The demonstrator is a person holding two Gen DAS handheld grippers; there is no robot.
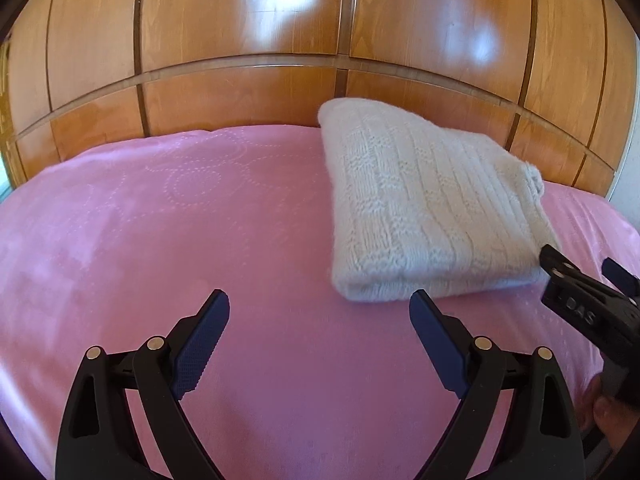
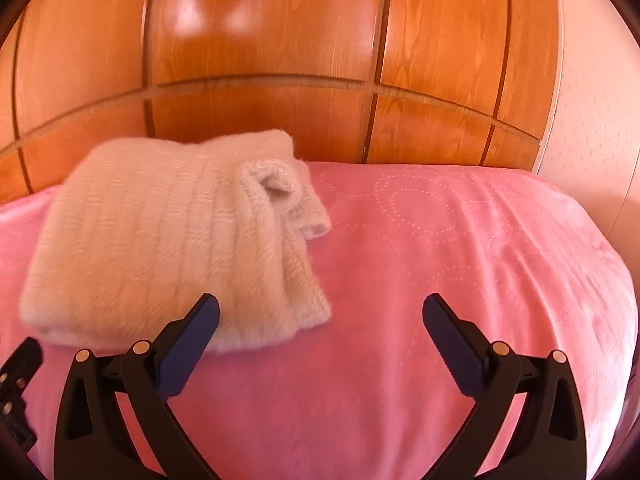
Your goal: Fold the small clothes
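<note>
A cream ribbed knit garment [image 1: 424, 204] lies folded into a thick rectangle on the pink bed cover [image 1: 180, 220]. In the right wrist view the same garment [image 2: 160, 236] shows a rolled cuff or collar sticking out at its far right corner. My left gripper [image 1: 320, 304] is open and empty, just in front and to the left of the fold. My right gripper [image 2: 320, 304] is open too, its left finger over the garment's near right corner, nothing held. The right gripper [image 1: 576, 276] also shows at the left wrist view's right edge, beside the garment.
A glossy wooden panelled wardrobe [image 1: 240, 60] rises right behind the bed. The pink cover [image 2: 460, 260] spreads bare to the right of the garment and drops off at its right edge. A pale wall [image 2: 592, 120] stands at far right. A person's hand [image 1: 604, 408] holds the right gripper.
</note>
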